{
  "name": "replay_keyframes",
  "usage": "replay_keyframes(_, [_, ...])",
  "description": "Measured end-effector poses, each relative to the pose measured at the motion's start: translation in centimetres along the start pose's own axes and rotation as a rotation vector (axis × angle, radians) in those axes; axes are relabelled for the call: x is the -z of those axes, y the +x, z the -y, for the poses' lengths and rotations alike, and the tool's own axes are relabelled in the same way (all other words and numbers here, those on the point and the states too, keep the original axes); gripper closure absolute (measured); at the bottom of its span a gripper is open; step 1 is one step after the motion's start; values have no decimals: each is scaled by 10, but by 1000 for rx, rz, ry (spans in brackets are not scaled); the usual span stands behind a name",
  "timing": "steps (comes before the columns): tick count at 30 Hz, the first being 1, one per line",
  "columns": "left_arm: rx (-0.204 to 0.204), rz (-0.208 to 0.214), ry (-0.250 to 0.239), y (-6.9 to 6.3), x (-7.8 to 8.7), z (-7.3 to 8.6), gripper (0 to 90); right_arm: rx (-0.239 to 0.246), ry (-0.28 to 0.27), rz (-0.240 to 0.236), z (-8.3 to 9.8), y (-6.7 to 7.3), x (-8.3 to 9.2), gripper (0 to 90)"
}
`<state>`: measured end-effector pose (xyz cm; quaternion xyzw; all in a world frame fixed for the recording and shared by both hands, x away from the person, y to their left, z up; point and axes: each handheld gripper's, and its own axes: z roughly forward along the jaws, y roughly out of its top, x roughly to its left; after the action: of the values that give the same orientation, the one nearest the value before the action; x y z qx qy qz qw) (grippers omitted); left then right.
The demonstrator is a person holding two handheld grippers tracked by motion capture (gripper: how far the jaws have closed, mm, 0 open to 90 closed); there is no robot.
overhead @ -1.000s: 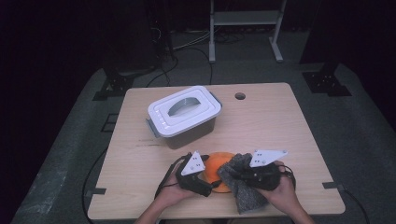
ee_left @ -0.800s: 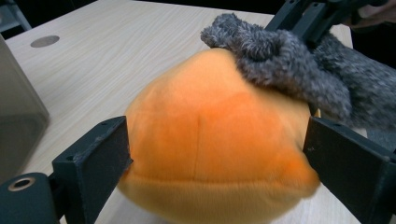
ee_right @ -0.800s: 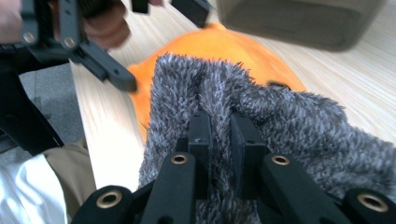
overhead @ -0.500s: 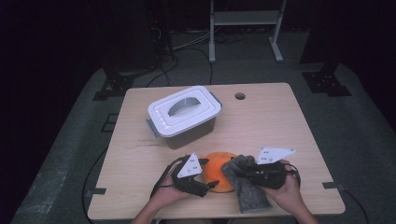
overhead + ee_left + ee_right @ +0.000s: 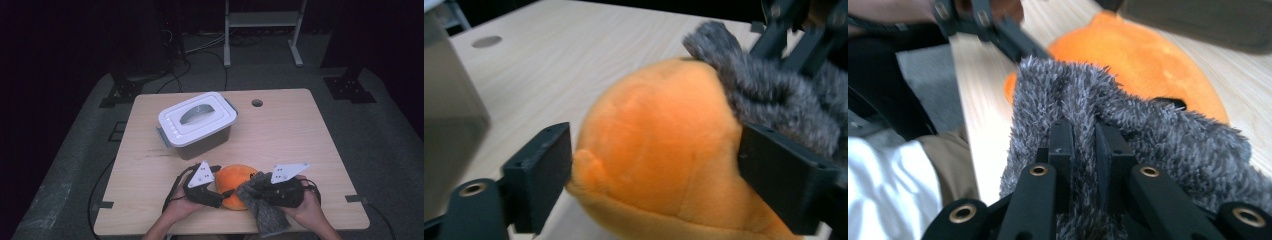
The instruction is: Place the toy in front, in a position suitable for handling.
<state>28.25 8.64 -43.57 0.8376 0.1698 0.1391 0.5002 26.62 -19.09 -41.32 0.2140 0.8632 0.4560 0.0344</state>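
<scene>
Gripping seen | orange plush toy [image 5: 236, 180] at table's [image 5: 290, 135] near edge, clasped between left gripper [image 5: 654, 170] jaws, which had just been closing | grey fuzzy cloth [image 5: 1128, 125] pinched by right gripper [image 5: 1083, 145], draped against toy | step judged: wrapping or wiping; next, cloth to be drawn across toy.

Left gripper [image 5: 654, 165]: jaws press both sides of orange plush toy [image 5: 659, 150]
Grey furry cloth [image 5: 774, 95]: draped on toy
Table [image 5: 574, 55]: beneath

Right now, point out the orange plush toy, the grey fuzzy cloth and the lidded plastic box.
orange plush toy [image 5: 659, 150], left gripper view, its rounded body.
grey fuzzy cloth [image 5: 1148, 125], right gripper view, its furry pile.
lidded plastic box [image 5: 197, 120], high view, its white lid.
</scene>
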Motion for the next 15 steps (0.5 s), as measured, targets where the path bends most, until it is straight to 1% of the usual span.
replay_keyframes(1, [-11,8,-1,-2,0,0,187,-6,-43,8,-7,-1,4,790])
replay_keyframes(2, [-11,8,-1,-2,0,0,194,-6,-43,8,-7,-1,4,790])
replay_keyframes(3, [-35,15,-1,-4,-1,-1,195,-15,-75,35,-15,-3,6,790])
replay_keyframes(4, [-35,15,-1,-4,-1,-1,195,-15,-75,35,-15,-3,6,790])
replay_keyframes(5, [-44,15,-1,-5,-1,-2,195,-18,-84,42,-18,-4,5,790])
replay_keyframes(6, [-53,12,4,-5,-1,-2,194,-13,-70,46,-20,-6,1,790])
replay_keyframes(7, [-52,12,4,-5,-1,-1,194,-12,-60,43,-19,-7,-1,789])
replay_keyframes(8, [-52,12,4,-5,-1,-1,194,-12,-60,43,-19,-7,-1,789])
replay_keyframes(9, [-54,14,4,-5,-1,0,194,-17,-46,28,-14,-9,-2,789])
replay_keyframes(10, [-55,15,3,-5,0,0,194,-17,-46,28,-14,-9,-2,789])
replay_keyframes(11, [-55,16,2,-5,0,1,193,-31,-37,31,-8,-13,2,790])
replay_keyframes(12, [-58,16,2,-5,0,1,193,-31,-37,31,-8,-13,2,790])
replay_keyframes(13, [-58,16,0,-6,1,1,191,-53,-23,42,-1,-17,8,789])
replay_keyframes(14, [-58,16,0,-6,1,1,191,-71,-22,49,4,-19,11,788])
replay_keyframes(15, [-67,16,4,-6,1,1,191,-85,-24,58,7,-22,15,788])
